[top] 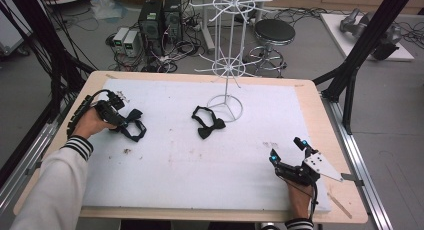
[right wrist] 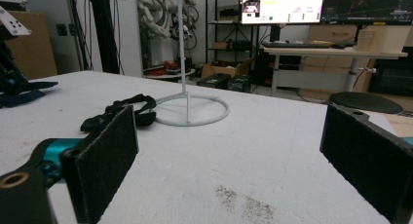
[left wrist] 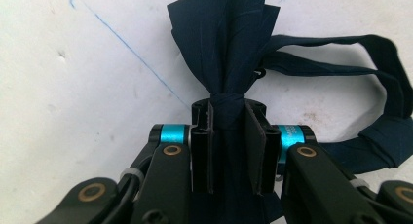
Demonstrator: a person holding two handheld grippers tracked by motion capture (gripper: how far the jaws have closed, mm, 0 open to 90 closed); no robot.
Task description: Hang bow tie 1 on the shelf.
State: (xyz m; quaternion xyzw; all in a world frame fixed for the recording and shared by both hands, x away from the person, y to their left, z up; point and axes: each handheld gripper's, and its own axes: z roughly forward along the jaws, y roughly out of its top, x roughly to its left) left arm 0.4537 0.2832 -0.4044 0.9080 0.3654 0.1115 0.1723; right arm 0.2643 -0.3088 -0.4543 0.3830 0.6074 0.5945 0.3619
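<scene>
bow tie (left wrist: 226, 53) lower wing hidden between tool pads, stand (top: 227, 50) top cropped

The high view looks down over the whole table (top: 310, 97); the left gripper view sits close above a bow tie (left wrist: 229, 48); the right gripper view looks low across the table towards the stand (right wrist: 187, 107), shared with the high view

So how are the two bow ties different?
The navy bow tie is pinched at its knot by the left tool, near the table's left edge; the black bow tie lies free beside the white stand. The navy one looks bluer. Both have a strap loop and rest on the white mat.
</scene>
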